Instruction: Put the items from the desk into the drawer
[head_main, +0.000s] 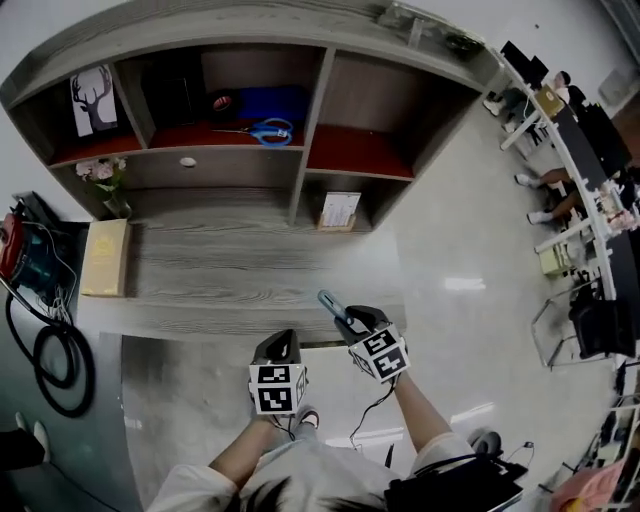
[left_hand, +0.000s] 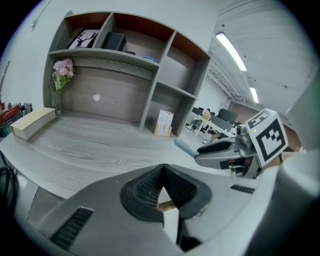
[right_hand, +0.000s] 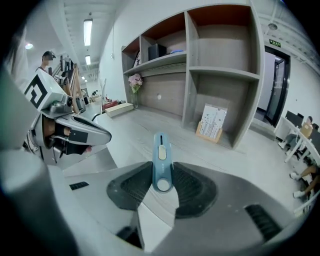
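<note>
Right tool (right_hand: 161, 181) grips a blue utility knife (right_hand: 161, 152) over the grey wood-grain desk (head_main: 250, 270).

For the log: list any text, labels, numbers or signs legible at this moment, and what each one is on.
Nothing here reads clearly.
Card stand: rows of print, too small to read.
Green sign: characters too blurred to read.
Marker cube: black square pattern only, no letters.
Blue cutter: no label visible.
Deer picture: no caption visible.
</note>
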